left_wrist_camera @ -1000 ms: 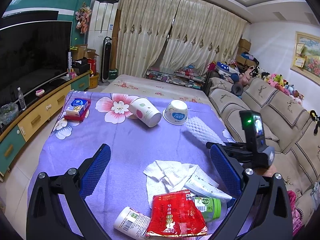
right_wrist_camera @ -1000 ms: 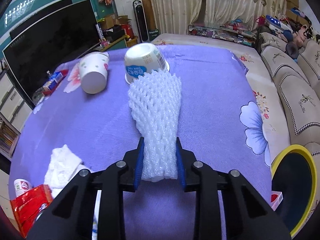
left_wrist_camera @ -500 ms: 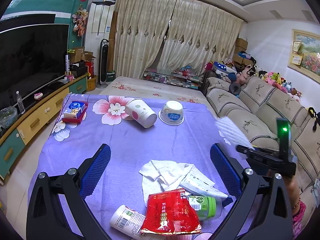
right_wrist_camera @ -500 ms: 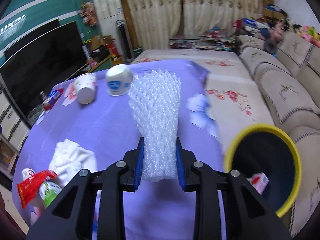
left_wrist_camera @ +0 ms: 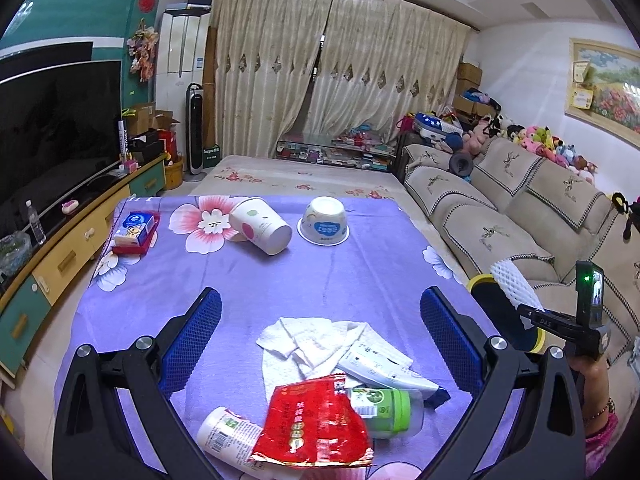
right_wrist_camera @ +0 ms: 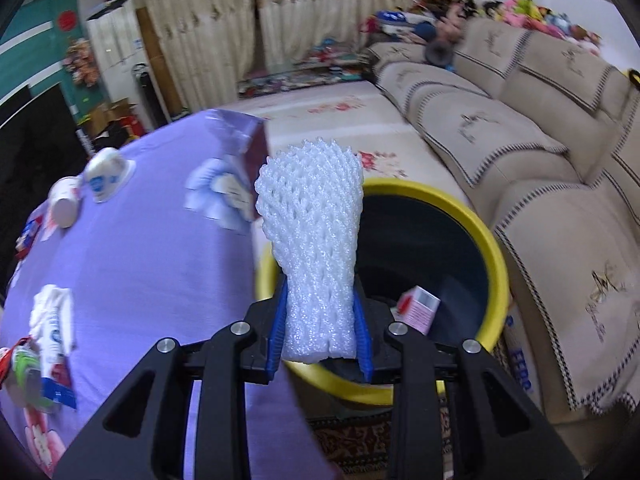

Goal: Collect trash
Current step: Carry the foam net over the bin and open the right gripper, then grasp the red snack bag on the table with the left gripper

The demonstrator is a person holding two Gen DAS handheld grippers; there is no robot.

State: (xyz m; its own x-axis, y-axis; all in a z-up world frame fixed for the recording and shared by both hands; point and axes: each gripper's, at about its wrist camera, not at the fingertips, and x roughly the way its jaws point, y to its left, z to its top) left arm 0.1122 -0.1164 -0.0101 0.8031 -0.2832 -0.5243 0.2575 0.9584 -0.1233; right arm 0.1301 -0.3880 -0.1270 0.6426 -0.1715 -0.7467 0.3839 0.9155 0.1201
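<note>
The purple flowered table (left_wrist_camera: 280,280) fills most of what my left camera sees, and off its edge at about three o'clock, between it and the beige sofa (right_wrist_camera: 500,128), stands the yellow-rimmed bin (right_wrist_camera: 494,248). In my right camera the bin's dark mouth opens from the centre out toward three o'clock, with a small pink carton (right_wrist_camera: 418,306) already lying inside. My right gripper (right_wrist_camera: 320,340) is clamped on the white foam fruit net (right_wrist_camera: 312,248), its blue pads pressed into the lower end while the wider top stands up toward twelve o'clock in front of the bin's near rim. I judge this to be the carry-and-drop step: the net looks to be at the rim and partly over the opening, though how high above it I cannot tell. Next I would bring it fully over the dark interior and spread the fingers so it falls clear of the rim. My left gripper (left_wrist_camera: 320,336) hangs with its fingers wide apart and nothing between them, above the remaining pile at six o'clock: crumpled white tissue (left_wrist_camera: 316,340), a red snack packet (left_wrist_camera: 312,420), a green-labelled bottle (left_wrist_camera: 384,404). At twelve o'clock wait a tipped paper cup (left_wrist_camera: 260,226) and an upturned bowl (left_wrist_camera: 324,222).
</note>
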